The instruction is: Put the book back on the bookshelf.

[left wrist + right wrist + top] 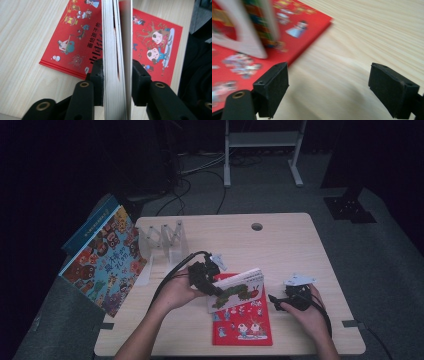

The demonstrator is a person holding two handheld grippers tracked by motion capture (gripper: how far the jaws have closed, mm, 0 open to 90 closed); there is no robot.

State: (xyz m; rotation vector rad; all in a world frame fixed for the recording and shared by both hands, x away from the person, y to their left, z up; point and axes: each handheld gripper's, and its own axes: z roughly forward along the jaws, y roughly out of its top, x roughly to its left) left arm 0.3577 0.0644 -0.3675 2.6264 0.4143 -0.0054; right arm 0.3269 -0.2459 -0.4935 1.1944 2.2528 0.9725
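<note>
At lower centre of the high view, a red picture book (pixel 243 325) lies flat on the desk (pixel 300 250); to its right, the right gripper (pixel 274 299) has jaws standing apart on nothing. Just above, the left gripper (pixel 216 289) has jaws clamped on a caterpillar board book (pixel 237 290), raised tilted over the red one. Farther, upper left, a large colourful book (pixel 102 260) leans beside a clear rack (pixel 165 240).
</note>
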